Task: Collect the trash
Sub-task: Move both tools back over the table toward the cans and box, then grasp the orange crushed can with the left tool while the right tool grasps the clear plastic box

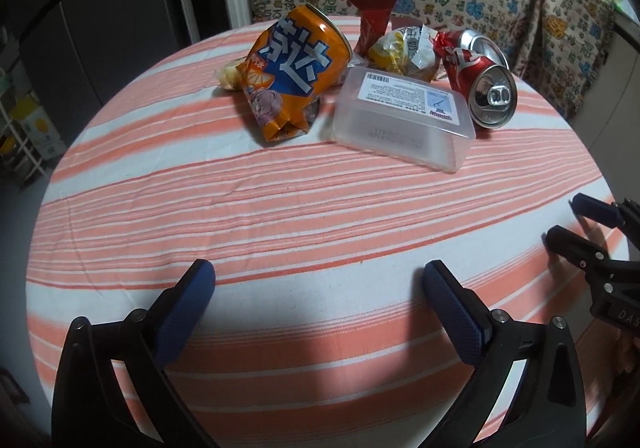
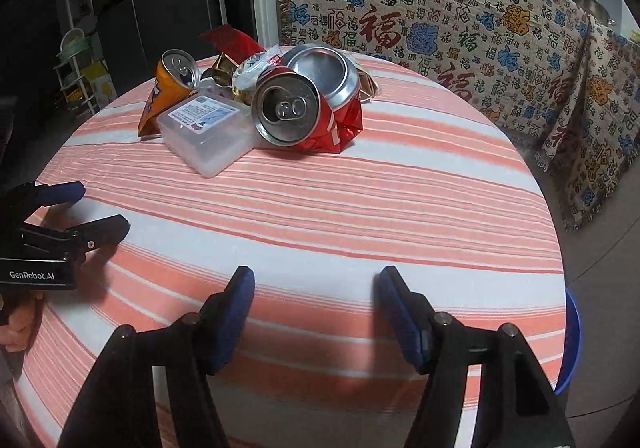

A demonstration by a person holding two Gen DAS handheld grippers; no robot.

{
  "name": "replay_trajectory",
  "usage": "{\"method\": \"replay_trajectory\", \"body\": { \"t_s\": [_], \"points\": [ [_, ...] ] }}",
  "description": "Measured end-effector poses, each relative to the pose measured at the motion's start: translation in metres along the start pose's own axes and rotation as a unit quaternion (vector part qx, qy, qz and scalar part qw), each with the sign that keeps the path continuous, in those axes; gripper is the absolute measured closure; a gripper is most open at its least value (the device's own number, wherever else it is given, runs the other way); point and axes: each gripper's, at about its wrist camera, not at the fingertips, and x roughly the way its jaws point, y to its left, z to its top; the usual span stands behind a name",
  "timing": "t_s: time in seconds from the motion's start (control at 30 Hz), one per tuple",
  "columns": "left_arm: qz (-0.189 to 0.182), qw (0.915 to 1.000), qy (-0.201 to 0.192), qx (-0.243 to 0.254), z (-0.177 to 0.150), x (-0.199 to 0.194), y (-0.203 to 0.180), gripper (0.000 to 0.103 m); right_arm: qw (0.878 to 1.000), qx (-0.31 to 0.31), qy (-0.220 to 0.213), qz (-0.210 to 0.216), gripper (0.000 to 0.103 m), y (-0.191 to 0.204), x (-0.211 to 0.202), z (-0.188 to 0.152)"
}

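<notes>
So far nothing is picked up: the trash lies in one heap at the far side of the round surface with the orange-and-white striped cloth [image 1: 280, 216], and both grippers hang over the bare near side, well apart from it. The left gripper [image 1: 318, 280] has its jaws wide and empty; the right gripper [image 2: 314, 288] has its jaws open too, somewhat narrower, also empty.

The landmark is the clear rectangular plastic box with a white label [image 1: 400, 120]. It lies nearest to the grippers, at the front of the heap. Left of this box leans the crushed orange drink can [image 1: 288, 76]; right of it, touching or nearly so, lies the crushed red cola can [image 1: 484, 84]; behind it sit the crumpled foil wrappers [image 1: 400, 48].

A good first step is probably to take the outer pieces one per gripper, the orange can for the left and the red can for the right, closing across the flattened body and not the round end.

Only the right wrist view shows a blue rim [image 2: 574, 340] beside the near edge of the surface, maybe a bin, but this is not sure. Only the left wrist view shows the orange can's printed side.
</notes>
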Motion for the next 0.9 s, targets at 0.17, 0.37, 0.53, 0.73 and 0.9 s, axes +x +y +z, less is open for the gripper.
{"method": "replay_trajectory", "body": {
  "t_s": [0.17,0.37,0.53,0.73,0.9],
  "points": [
    [0.001,1.0000,-0.002,-0.005,0.001,0.002,0.003,0.000,1.000,-0.006,0.008,0.005,0.035,-0.003,0.007,0.008],
    [-0.002,1.0000,-0.001,-0.003,0.007,0.005,0.005,0.000,1.000,0.006,0.011,-0.005,0.027,-0.002,0.021,0.024],
    [-0.005,0.9999,0.008,0.010,0.008,0.003,0.019,0.000,0.999,-0.014,0.005,0.038,0.027,0.014,0.025,0.030],
    [0.008,0.9999,0.001,-0.010,0.007,0.003,0.041,0.000,0.994,-0.064,0.009,0.088,0.017,0.037,0.042,0.049],
    [0.007,0.9999,-0.003,-0.010,0.007,0.003,0.041,0.000,0.992,-0.074,0.012,0.104,0.012,0.049,0.066,0.077]
  ]
}}
